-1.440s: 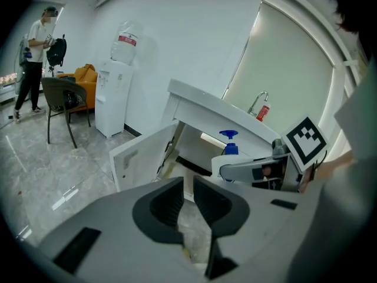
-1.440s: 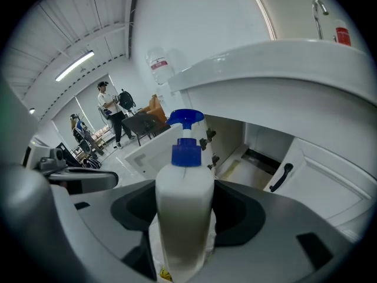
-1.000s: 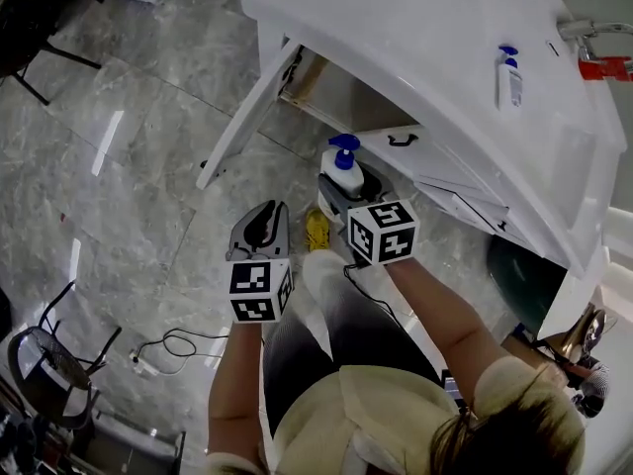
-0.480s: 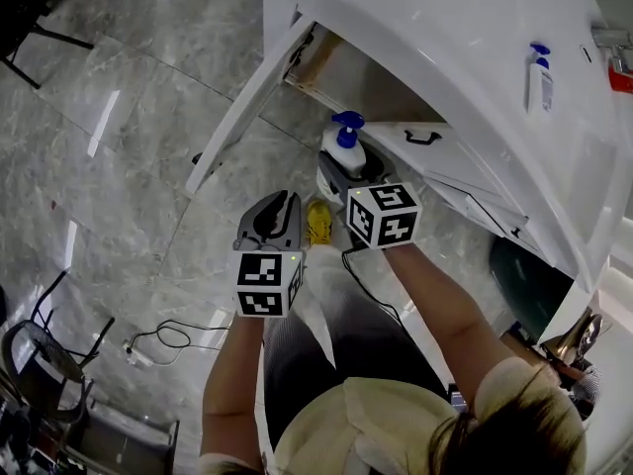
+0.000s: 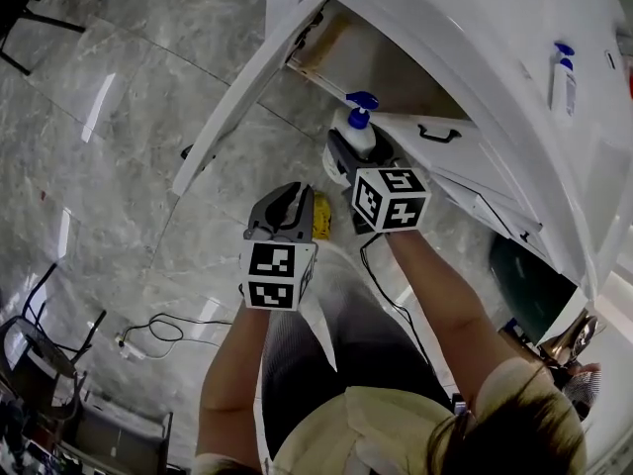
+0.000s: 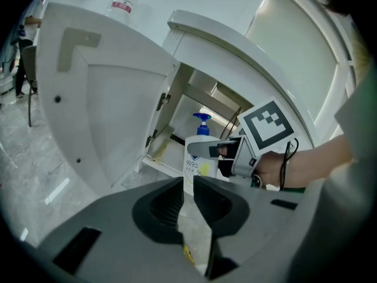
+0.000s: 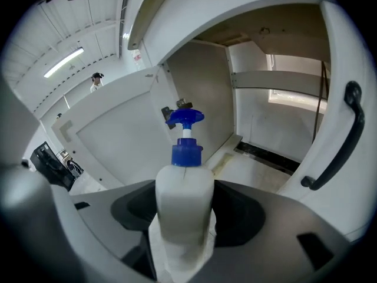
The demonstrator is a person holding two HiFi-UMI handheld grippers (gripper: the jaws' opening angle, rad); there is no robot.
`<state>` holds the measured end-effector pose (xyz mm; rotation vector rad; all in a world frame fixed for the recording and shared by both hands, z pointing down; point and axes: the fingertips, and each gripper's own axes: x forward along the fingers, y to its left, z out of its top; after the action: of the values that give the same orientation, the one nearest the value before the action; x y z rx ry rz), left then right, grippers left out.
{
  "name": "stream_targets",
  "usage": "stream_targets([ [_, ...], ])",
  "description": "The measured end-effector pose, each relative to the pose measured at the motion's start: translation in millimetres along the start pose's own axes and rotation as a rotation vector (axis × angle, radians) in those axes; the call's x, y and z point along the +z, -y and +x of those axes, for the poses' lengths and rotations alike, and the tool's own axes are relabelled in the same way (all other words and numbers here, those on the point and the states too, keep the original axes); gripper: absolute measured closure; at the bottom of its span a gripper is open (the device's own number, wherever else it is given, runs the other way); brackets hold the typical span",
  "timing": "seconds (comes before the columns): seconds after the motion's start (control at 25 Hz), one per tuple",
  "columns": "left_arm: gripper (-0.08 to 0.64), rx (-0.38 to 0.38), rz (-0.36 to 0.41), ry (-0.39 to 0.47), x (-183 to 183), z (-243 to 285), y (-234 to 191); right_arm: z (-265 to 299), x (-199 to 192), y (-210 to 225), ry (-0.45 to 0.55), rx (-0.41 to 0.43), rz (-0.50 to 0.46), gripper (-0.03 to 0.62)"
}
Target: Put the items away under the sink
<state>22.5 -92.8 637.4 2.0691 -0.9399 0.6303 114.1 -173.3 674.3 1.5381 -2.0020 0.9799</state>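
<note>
Under the sink, in the head view, the cabinet point(image 5: 381, 72) is seen with its door point(image 5: 247, 92) swung open. The pump bottle point(image 5: 356, 127) is held by the right gripper point(image 5: 358, 154) just in front of the opening. A second bottle point(image 5: 562, 75) is noted on the sink top. In the left gripper view, the left gripper point(image 6: 188, 187) is found all but closed, with nothing between its jaws. In the right gripper view, the pump bottle point(image 7: 184, 196) is seen clamped upright, facing the cabinet interior.

Grey marble-look tile floor point(image 5: 129, 137), glossy, with pale light streaks reflected on it. White vanity cabinet point(image 5: 475, 38) top right: left door point(image 5: 252, 92) swung wide open, interior pale; right door shut, black handle point(image 5: 441, 134). Black cable point(image 5: 158, 322) loose on the floor lower left. Ceiling strip light point(image 7: 62, 62) lit.
</note>
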Motion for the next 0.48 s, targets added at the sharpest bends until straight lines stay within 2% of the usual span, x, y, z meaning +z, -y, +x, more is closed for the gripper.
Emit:
stream_targets([
  [0.16, 0.477, -0.011, -0.012, -0.006, -5, 13, -7, 17, -5, 12, 0.004, -0.017, -0.020, 0.313],
  [0.48, 0.477, 0.028, -0.043, 0.000, -13, 39, -37, 47, -15, 26, 0.002, -0.033, -0.038, 0.313],
])
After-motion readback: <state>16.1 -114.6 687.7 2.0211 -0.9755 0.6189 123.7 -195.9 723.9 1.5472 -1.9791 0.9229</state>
